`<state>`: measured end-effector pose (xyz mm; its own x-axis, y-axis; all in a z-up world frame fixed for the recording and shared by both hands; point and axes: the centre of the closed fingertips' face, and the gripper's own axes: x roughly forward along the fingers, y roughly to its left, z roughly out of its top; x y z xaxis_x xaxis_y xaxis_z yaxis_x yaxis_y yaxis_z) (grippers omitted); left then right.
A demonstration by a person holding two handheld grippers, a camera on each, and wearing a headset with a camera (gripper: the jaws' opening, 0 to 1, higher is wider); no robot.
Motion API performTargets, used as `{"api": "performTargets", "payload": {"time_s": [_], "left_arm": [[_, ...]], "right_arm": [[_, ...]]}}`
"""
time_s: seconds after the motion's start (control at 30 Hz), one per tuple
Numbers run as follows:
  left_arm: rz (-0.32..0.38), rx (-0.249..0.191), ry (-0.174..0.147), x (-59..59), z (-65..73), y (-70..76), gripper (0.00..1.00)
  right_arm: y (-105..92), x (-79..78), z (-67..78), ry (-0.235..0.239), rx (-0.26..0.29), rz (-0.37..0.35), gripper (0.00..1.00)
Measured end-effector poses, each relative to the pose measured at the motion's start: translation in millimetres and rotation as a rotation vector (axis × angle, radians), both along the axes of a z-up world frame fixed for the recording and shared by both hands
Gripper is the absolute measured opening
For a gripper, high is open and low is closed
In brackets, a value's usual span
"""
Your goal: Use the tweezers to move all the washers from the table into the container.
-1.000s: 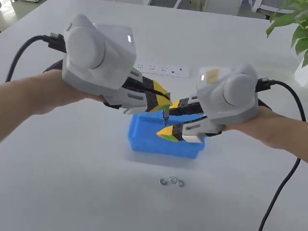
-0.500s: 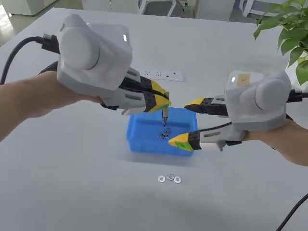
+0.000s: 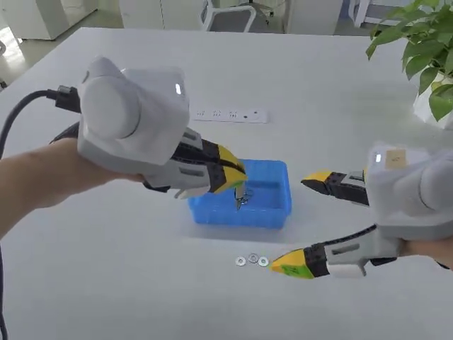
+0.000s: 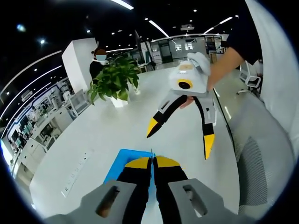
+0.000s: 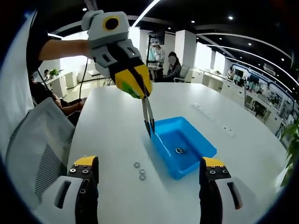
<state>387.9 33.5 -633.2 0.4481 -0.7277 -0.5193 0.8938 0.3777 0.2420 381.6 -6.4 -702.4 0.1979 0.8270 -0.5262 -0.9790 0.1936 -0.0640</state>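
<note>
Head view. Left gripper (image 3: 237, 177) over the blue container (image 3: 241, 216), jaws pressed together on the tweezers (image 3: 241, 197), points hanging down within the container's outline. Something small and shiny at the points; pinched or lying on the container floor, cannot tell. Three washers (image 3: 253, 261) in a short row on the white tabletop (image 3: 106, 283), just in front of the container. Right gripper (image 3: 301, 223) to the right, jaws spread wide, lower tip just beside the row, upper tip near the container's right wall. Power strip (image 3: 230, 114) beyond the container, plant (image 3: 423, 71) at the far right.

Left gripper view. Left gripper (image 4: 152, 162) with yellow tips closed on the tweezers (image 4: 152, 154), only a thin sliver poking out. Corner of the container (image 4: 119, 161) just left of the tips. Right gripper (image 4: 180, 140) ahead, held in a hand, jaws wide apart. Plant (image 4: 114, 79) farther back on the tabletop.

Right gripper view. Right gripper (image 5: 149, 163) open, one jaw at each side of the bottom. Left gripper (image 5: 133, 81) coming in from above, clamped on the tweezers (image 5: 148, 116), points slightly apart and down at the container's (image 5: 161, 149) near corner. Single washer (image 5: 180, 150) on the container floor. Three washers (image 5: 139, 171) on the tabletop beside the container, between the spread jaws.
</note>
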Motion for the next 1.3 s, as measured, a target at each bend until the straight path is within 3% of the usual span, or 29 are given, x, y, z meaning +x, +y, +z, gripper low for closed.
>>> {"api": "performTargets", "payload": {"time_s": [0.3,0.43,0.6,0.7,0.9,1.3], "left_arm": [[0.003,-0.011,0.044,-15.5,-16.0,-2.5,0.06],[-0.015,0.029,0.045,-25.2,-28.4,-3.4,0.06],[-0.012,0.020,0.072,-31.2,-39.5,-4.2,0.06],[-0.038,0.037,0.029,-32.7,-44.5,-5.2,0.06],[-0.053,0.030,0.037,-35.4,-48.3,-10.7,0.06],[-0.068,0.019,0.053,-33.7,-65.1,-19.5,0.06]], "right_arm": [[-16.3,-15.0,-14.4,0.045,0.002,-0.033,1.00],[-23.1,-24.1,-17.4,0.066,0.010,-0.048,1.00],[-31.8,-41.9,-25.1,0.090,0.007,-0.048,1.00],[-39.4,-48.6,-35.2,0.111,-0.016,-0.066,1.00],[-48.5,-55.5,-40.1,0.153,0.012,-0.120,1.00],[-53.3,-64.6,-47.3,0.199,0.019,-0.108,1.00]]}}
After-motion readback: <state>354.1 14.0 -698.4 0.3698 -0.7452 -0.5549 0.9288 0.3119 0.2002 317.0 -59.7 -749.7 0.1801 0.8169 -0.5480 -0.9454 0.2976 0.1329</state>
